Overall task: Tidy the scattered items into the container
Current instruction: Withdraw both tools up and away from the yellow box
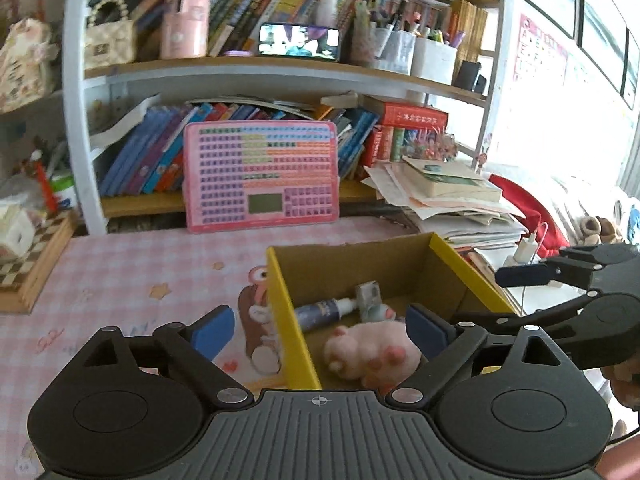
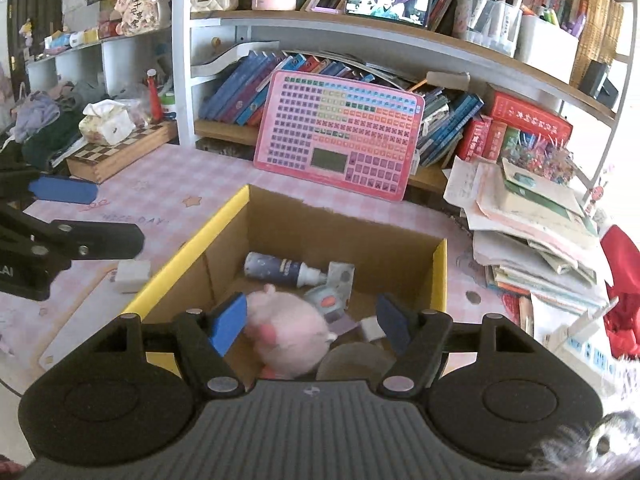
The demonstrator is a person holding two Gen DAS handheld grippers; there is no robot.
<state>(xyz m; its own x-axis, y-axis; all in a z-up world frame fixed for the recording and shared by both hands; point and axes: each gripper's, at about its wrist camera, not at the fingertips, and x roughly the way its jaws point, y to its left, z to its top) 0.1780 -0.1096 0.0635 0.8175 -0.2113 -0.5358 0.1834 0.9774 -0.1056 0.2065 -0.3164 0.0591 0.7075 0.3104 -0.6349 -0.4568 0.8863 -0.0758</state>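
- Both grippers, left [image 1: 320,330] and right [image 2: 312,322], spread wide, holding nothing.
- Plush [image 2: 288,330] sits in the box [image 2: 192,248].
- White block [image 2: 132,276] left outside: probably light, stiff; pinch its flat sides.

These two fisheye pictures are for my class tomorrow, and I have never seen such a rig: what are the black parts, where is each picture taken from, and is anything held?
A person holds a two-finger claw in each hand, with a camera on each looking along its blue-padded fingers. One picture looks out from the left claw, the other from the right claw. Both hover open above a cardboard box on a pink checked table, gripping nothing. In the box lie a pink plush toy and a small spray bottle. A white block lies outside.
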